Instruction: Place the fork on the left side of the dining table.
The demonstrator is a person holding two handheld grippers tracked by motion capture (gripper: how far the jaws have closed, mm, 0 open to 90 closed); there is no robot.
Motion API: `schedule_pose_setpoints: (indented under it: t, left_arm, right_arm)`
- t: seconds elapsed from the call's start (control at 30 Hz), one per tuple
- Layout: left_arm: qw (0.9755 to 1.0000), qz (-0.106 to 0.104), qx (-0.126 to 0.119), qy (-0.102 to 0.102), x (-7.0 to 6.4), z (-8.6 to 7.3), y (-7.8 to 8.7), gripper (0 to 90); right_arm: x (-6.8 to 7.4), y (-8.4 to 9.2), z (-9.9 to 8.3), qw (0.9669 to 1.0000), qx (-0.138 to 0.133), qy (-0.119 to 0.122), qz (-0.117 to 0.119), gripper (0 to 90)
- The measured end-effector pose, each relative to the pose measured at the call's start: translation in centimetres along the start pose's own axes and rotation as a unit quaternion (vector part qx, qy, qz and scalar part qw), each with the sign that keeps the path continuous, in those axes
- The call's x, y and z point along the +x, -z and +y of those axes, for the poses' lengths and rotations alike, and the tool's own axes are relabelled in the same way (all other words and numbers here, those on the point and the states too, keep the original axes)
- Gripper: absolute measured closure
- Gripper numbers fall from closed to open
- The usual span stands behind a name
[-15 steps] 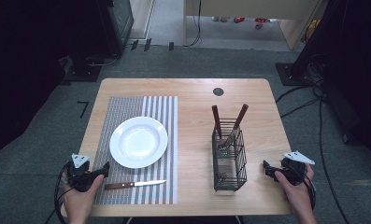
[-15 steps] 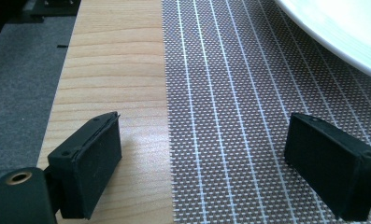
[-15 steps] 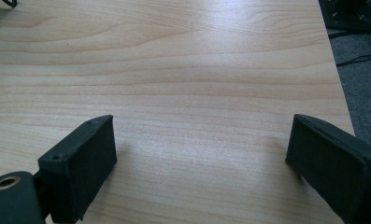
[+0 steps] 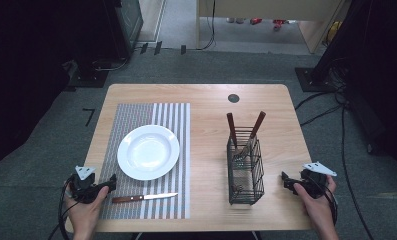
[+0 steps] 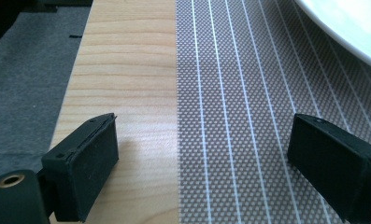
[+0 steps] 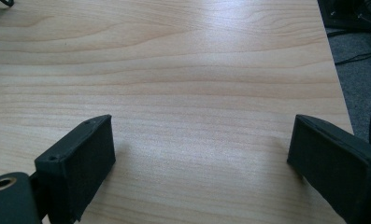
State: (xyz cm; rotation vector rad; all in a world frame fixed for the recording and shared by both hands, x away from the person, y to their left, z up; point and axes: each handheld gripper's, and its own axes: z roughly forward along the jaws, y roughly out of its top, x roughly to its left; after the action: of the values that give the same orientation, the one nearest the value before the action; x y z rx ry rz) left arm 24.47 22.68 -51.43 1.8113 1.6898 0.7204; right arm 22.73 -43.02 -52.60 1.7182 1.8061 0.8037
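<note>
Carpet (image 4: 46,145) — grey, cable-strewn — surrounds a wooden table (image 4: 206,100). Left gripper (image 4: 110,183) hovers slack and empty at the striped mat (image 4: 136,112), just beside the knife (image 4: 144,197) below the plate (image 4: 148,152). Past the wire caddy (image 4: 245,170), right gripper (image 4: 285,179) hangs spread, empty.

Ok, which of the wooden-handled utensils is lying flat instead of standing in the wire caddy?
The knife, lying on the striped placemat just below the white plate. The other two wooden handles stand upright in the black wire caddy.
</note>
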Motion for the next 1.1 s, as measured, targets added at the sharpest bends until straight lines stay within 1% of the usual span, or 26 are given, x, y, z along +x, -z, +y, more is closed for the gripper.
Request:
schedule_pose_setpoints:
  t: [0.03,0.1,0.13,0.17,0.23,0.3,0.33,0.43,0.53,0.57,0.63,0.67,0.87,0.97,1.0,1.1]
  left_arm:
    - [1.0000,0.003,-0.001,-0.001,0.0,0.1,0.2,8.9]
    - [0.9999,0.005,-0.008,0.007,0.1,0.3,0.7,8.9]
    - [0.9999,0.005,-0.008,0.007,0.1,0.3,0.7,8.9]
    - [0.9995,-0.003,-0.024,0.021,0.1,0.7,1.5,8.9]
    - [0.9990,-0.008,-0.035,0.026,0.1,1.3,2.3,8.9]
    - [0.9989,-0.009,-0.039,0.026,0.0,1.5,2.5,8.9]
    - [0.9987,-0.012,-0.043,0.024,-0.3,2.0,3.0,8.9]
    - [0.9980,-0.021,-0.055,0.024,-1.1,3.0,3.7,8.9]
    - [0.9972,-0.033,-0.064,0.019,-2.2,4.1,4.3,8.9]
    - [0.9970,-0.039,-0.065,0.014,-2.5,4.5,4.5,9.0]
    - [0.9967,-0.044,-0.068,0.007,-3.2,5.1,4.7,9.0]
    - [0.9959,-0.053,-0.073,0.005,-3.8,5.6,4.9,9.0]
    - [0.9932,-0.079,-0.085,-0.008,-5.9,7.6,5.5,8.9]
    - [0.9916,-0.090,-0.091,-0.012,-7.0,8.5,5.6,9.0]
    - [0.9910,-0.095,-0.093,-0.017,-7.5,8.9,5.6,8.9]
    - [0.9893,-0.107,-0.096,-0.022,-8.8,9.6,5.6,9.0]
  right_arm:
    - [0.0,0.0,0.0,1.0000,0.000,0.000,0.000,6.9]
    - [0.0,0.0,0.0,1.0000,0.000,0.000,0.000,6.9]
    - [0.0,0.0,0.0,1.0000,0.000,0.000,0.000,6.9]
    - [0.0,0.0,0.0,1.0000,0.000,0.000,0.000,6.9]
    - [0.0,0.0,0.0,1.0000,0.000,0.000,0.000,6.9]
    - [0.0,0.0,0.0,1.0000,0.000,0.000,0.000,6.9]
    - [0.0,0.0,0.0,1.0000,0.000,0.000,0.000,6.9]
    - [0.0,0.0,0.0,1.0000,0.000,0.000,0.000,6.9]
    - [0.0,0.0,0.0,1.0000,0.000,0.000,0.000,6.9]
    - [0.0,0.0,0.0,1.0000,0.000,0.000,0.000,6.9]
    - [0.0,0.0,0.0,1.0000,0.000,0.000,0.000,6.8]
    - [0.0,0.0,0.0,1.0000,0.000,0.000,-0.001,6.6]
    - [0.0,-0.1,0.0,1.0000,0.000,-0.001,-0.003,5.7]
    - [0.0,0.0,0.0,1.0000,0.001,-0.001,-0.003,5.7]
    - [0.0,0.0,0.0,1.0000,0.001,-0.001,-0.003,5.7]
    - [0.0,0.0,0.0,1.0000,0.001,-0.001,-0.004,5.7]
